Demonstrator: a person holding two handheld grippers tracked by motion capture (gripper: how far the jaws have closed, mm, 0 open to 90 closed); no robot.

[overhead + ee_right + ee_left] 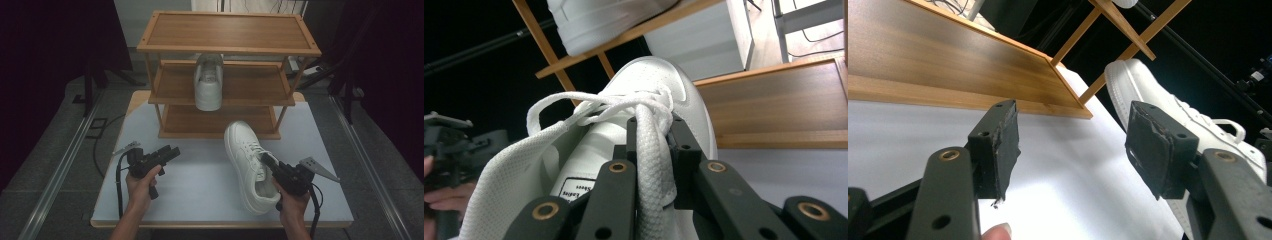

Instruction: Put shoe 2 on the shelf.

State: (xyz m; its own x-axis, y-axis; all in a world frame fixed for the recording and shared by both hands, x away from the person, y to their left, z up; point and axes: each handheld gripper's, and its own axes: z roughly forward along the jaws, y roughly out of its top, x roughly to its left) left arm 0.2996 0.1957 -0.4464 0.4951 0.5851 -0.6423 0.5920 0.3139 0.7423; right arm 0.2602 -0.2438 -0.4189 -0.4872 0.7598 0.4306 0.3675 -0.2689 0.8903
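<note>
White sneaker (250,165) lies on the tabletop (200,185) before the wooden rack (227,47); another sneaker (208,82) sits on its middle shelf. Left tongs (1073,150) gape wide, empty. Right tongs (651,150) pinch the sneaker's lace (649,165).
</note>
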